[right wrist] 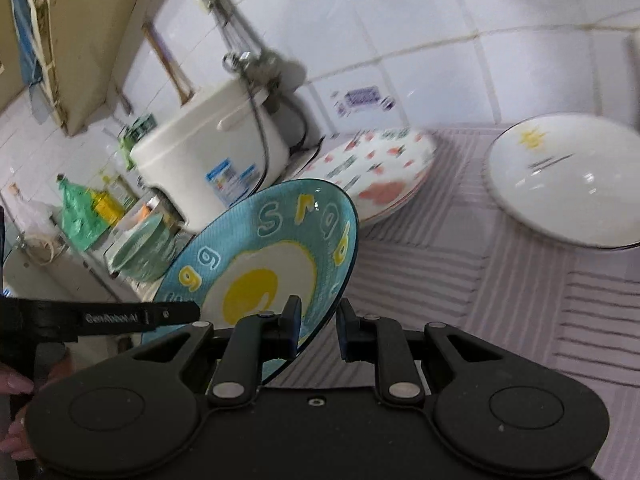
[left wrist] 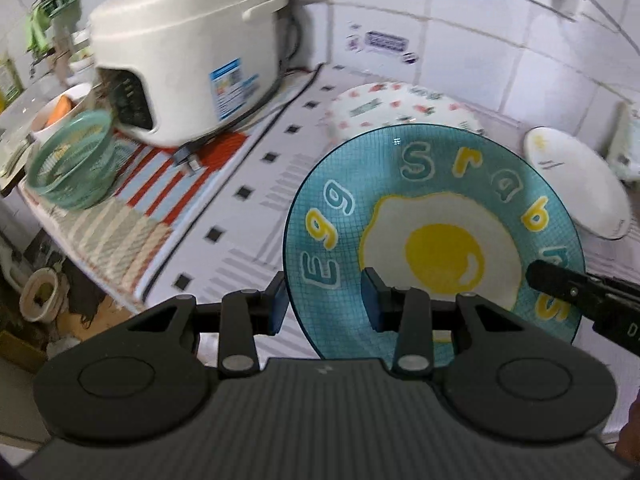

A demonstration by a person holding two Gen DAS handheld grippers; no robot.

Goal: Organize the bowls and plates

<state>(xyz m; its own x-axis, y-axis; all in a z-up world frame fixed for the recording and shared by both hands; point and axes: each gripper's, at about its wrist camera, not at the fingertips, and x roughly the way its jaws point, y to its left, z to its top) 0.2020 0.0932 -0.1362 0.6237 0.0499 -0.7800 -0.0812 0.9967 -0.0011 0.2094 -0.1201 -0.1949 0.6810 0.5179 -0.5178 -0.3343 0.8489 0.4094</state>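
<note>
A blue plate [left wrist: 432,216] with a fried-egg picture and lettering hangs tilted above the counter, held from two sides. My left gripper [left wrist: 324,304] is shut on its near-left rim, one pad under the edge and one on the face. My right gripper [right wrist: 320,324] is shut on the opposite rim of the same blue plate [right wrist: 272,248], and one of its fingers [left wrist: 560,284] shows at the plate's right edge in the left wrist view. A white plate with small red and green figures [left wrist: 400,108] lies behind. A plain white plate with a yellow mark [right wrist: 560,184] lies to the right.
A white rice cooker [left wrist: 180,60] stands at the back left on a striped mat, its cable running along the wall. A green mesh basket [left wrist: 72,156] and a white bowl [left wrist: 60,108] sit in front of it. The tiled wall [left wrist: 460,32] closes the back.
</note>
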